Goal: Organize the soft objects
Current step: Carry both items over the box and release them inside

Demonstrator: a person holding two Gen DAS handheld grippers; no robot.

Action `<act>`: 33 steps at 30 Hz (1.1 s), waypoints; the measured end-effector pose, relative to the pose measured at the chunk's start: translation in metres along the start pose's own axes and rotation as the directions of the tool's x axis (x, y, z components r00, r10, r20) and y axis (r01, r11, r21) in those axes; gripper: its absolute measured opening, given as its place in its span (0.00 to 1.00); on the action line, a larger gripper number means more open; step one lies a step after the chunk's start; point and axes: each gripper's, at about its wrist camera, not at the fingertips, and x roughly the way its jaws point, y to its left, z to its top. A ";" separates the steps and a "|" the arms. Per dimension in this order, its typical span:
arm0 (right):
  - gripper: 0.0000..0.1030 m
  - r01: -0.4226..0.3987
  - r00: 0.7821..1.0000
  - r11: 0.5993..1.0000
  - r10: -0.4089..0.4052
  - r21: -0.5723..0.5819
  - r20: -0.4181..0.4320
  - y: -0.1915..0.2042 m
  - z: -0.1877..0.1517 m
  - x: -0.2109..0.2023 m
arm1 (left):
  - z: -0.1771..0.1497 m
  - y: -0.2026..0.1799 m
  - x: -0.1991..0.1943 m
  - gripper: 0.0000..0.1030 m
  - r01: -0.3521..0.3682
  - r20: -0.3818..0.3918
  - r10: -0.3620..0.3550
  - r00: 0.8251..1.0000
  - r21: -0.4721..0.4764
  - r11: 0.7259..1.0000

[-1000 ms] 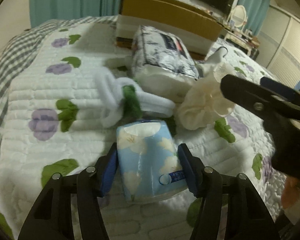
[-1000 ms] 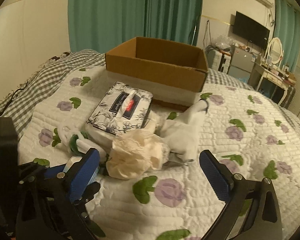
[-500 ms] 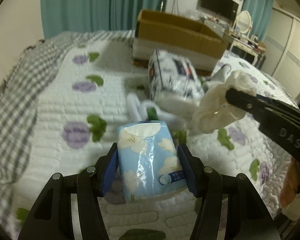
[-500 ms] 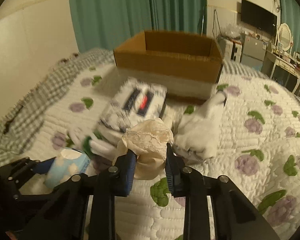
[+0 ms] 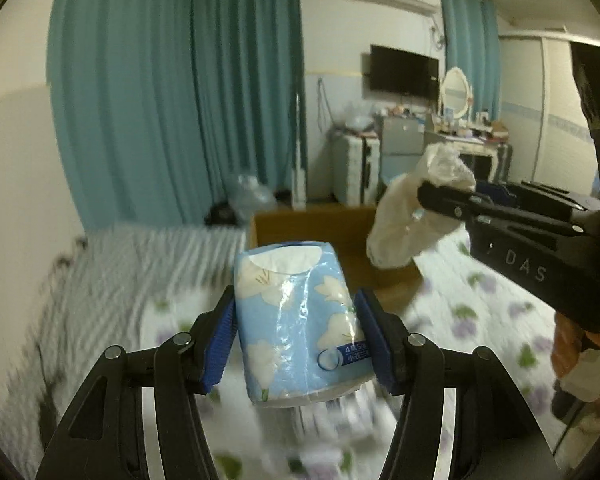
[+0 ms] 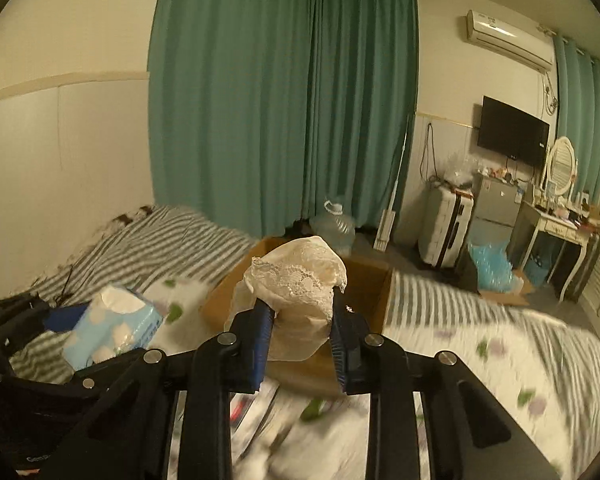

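Both pairs of jaws were clenched on something soft when this was taken. Your left gripper (image 5: 296, 332) had its blue-padded jaws squeezed against the two sides of a pale blue plastic-wrapped tissue pack printed with white flowers (image 5: 300, 320), which stood upright between them and rose well beyond the tips. Your right gripper (image 6: 300, 334) was closed on a cream bundle of lace-edged fabric (image 6: 298, 280) that bulged out above and ahead of its jaws.

As a judgement, you were in the carrying step: both items were held clear of the quilted floral bedspread (image 5: 480, 312), and the open brown cardboard box (image 6: 364, 292) lay directly ahead of and below both jaws. The next move would call for bringing each load over the box opening before you let go, one at a time, since the two grippers were close enough to crowd each other at the rim.

From the left wrist you could read the pack's printed label near the right-hand pad, and you saw the right gripper (image 5: 452, 200) from the side, ahead and to the right of the left jaws, with the fabric hanging from its tip in front of the box wall. Only the right wrist view looked into the box, though blur and the bundle hid most of its floor. It also showed the left gripper down to the left of its own jaws, the tissue pack (image 6: 116, 328) tilted there.
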 end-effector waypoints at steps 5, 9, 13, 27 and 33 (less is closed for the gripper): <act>0.25 0.006 0.999 0.999 -0.004 0.038 -0.046 -0.036 0.017 0.059 | 0.027 -0.007 0.073 0.56 -0.002 -0.038 0.004 0.999 0.036 0.999; 0.25 0.004 0.995 0.999 0.001 0.046 -0.099 -0.055 0.004 0.104 | 0.025 -0.011 0.121 0.57 0.001 -0.070 0.004 0.998 0.063 0.998; 0.25 -0.001 0.992 0.999 0.006 0.040 -0.124 -0.067 -0.009 0.137 | 0.015 -0.017 0.149 0.59 0.018 -0.076 -0.011 0.997 0.080 0.997; 0.74 0.059 0.997 0.989 -0.050 0.138 -0.064 -0.092 0.006 0.127 | 0.027 -0.013 0.123 0.65 -0.029 -0.040 0.031 0.999 0.051 0.998; 0.89 0.063 0.998 0.987 -0.066 0.147 0.015 -0.080 0.033 0.048 | 0.050 -0.003 0.016 0.65 -0.016 0.129 0.014 0.992 0.008 1.000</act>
